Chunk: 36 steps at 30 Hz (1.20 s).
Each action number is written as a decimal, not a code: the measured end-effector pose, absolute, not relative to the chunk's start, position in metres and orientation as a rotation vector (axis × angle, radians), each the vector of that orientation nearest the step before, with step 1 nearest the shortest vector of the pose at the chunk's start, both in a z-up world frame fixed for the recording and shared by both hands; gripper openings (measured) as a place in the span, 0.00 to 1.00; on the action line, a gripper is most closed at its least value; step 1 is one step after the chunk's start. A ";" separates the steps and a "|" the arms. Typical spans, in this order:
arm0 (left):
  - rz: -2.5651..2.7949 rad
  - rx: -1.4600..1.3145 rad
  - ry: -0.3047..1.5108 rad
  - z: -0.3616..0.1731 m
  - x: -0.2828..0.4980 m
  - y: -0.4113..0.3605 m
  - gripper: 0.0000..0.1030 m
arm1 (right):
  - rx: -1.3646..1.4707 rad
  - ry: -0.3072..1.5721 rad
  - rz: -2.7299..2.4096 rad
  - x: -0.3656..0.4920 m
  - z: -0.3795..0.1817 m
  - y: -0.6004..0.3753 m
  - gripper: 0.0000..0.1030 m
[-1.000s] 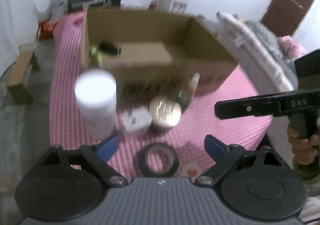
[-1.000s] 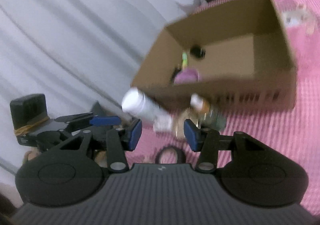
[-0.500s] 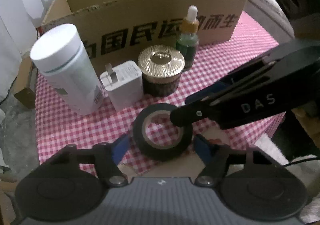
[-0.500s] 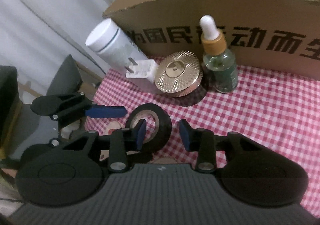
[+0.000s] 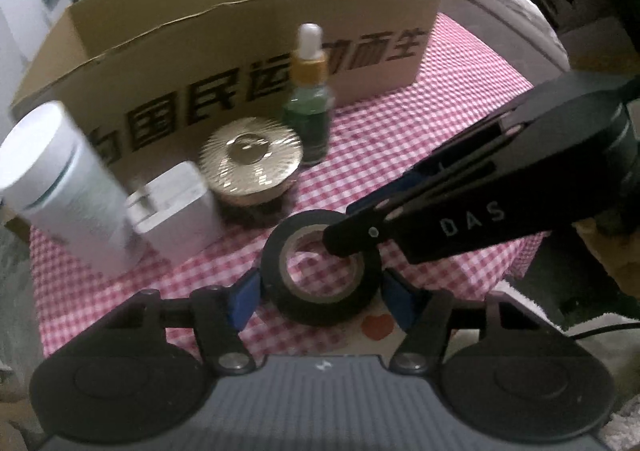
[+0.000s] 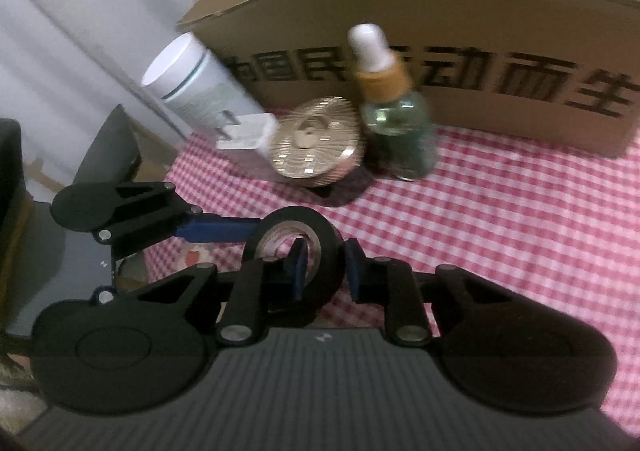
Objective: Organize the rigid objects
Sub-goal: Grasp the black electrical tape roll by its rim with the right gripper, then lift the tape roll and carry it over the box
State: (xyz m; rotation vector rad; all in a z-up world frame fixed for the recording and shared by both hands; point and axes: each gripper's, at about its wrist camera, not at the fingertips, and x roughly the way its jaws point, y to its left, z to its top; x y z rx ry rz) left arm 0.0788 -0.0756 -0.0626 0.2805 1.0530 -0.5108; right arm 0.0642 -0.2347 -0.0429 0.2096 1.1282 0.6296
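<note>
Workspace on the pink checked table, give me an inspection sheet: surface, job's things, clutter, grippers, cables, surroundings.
Surface: pink checked cloth, lying flat.
Job's things: open cardboard box; in front of it, a white bottle, charger plug, gold-lidded jar and dropper bottle, all upright; tape roll lies flat near the table edge.
Clutter: nothing seen.
Grippers: left gripper is open and straddles the tape roll; right gripper appears to pinch the roll's wall, with one finger inside the hole.
Cables: dark cable beyond the table.
Surroundings: white curtain.

One tape roll point(image 5: 320, 263); one dropper bottle point(image 5: 308, 119); one box point(image 5: 240, 51)
</note>
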 end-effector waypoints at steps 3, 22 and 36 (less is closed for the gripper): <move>-0.508 0.317 1.038 -0.065 0.078 -0.083 0.64 | 0.217 1.129 0.617 0.064 -0.044 -0.241 0.19; -0.469 0.311 1.026 -0.064 0.081 -0.085 0.65 | 0.157 1.082 0.601 0.061 -0.042 -0.230 0.19; -0.465 0.303 1.000 -0.054 0.072 -0.083 0.65 | 0.156 1.065 0.599 0.055 -0.035 -0.230 0.19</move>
